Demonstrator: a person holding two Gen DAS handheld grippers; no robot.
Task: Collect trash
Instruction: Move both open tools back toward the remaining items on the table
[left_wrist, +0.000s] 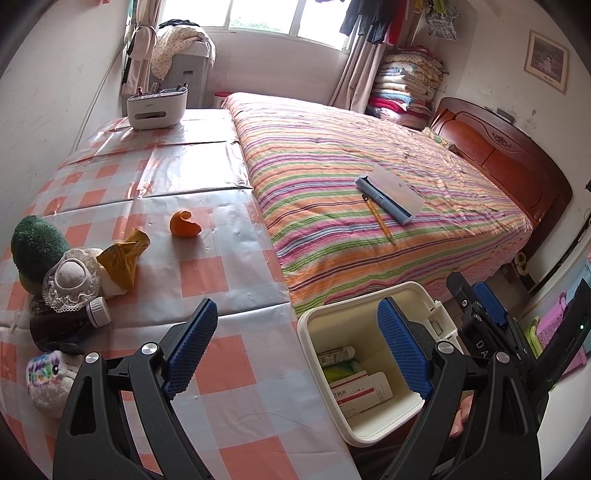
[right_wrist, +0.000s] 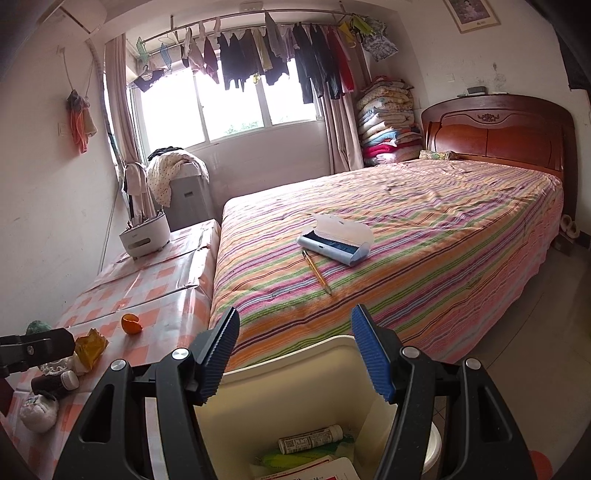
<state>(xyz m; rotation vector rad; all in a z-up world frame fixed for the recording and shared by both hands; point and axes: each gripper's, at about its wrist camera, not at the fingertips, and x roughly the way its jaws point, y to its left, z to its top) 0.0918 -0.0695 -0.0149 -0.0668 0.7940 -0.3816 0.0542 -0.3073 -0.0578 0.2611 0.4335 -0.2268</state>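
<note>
Beyond the bin (left_wrist: 373, 435), only the left view shows the right gripper (left_wrist: 476, 299).

The counter (left_wrist: 207, 273) wears a glossy cloth of orange and pale grey-white checks. On it lie an orange peel (left_wrist: 184, 223), a crumpled mustard-yellow wrapper (left_wrist: 123, 258), and at the near left a dark green plush shape (left_wrist: 35, 245) beside a white lace-trimmed piece (left_wrist: 72, 280). A white-capped dark bottle (left_wrist: 79, 317) lies nearer. The bed (left_wrist: 369, 155) is covered in stripes of pink, orange, green, lilac and pale blue, with a reddish-brown headboard (left_wrist: 509, 155) at the far right. On the stripes rest a pale blue case (left_wrist: 388, 194) and a yellow pencil (left_wrist: 380, 221). The bin (left_wrist: 314, 321) is cream-white. Each claw, left (left_wrist: 295, 347) and right (right_wrist: 295, 354), has blue textured pads on black arms.
</note>
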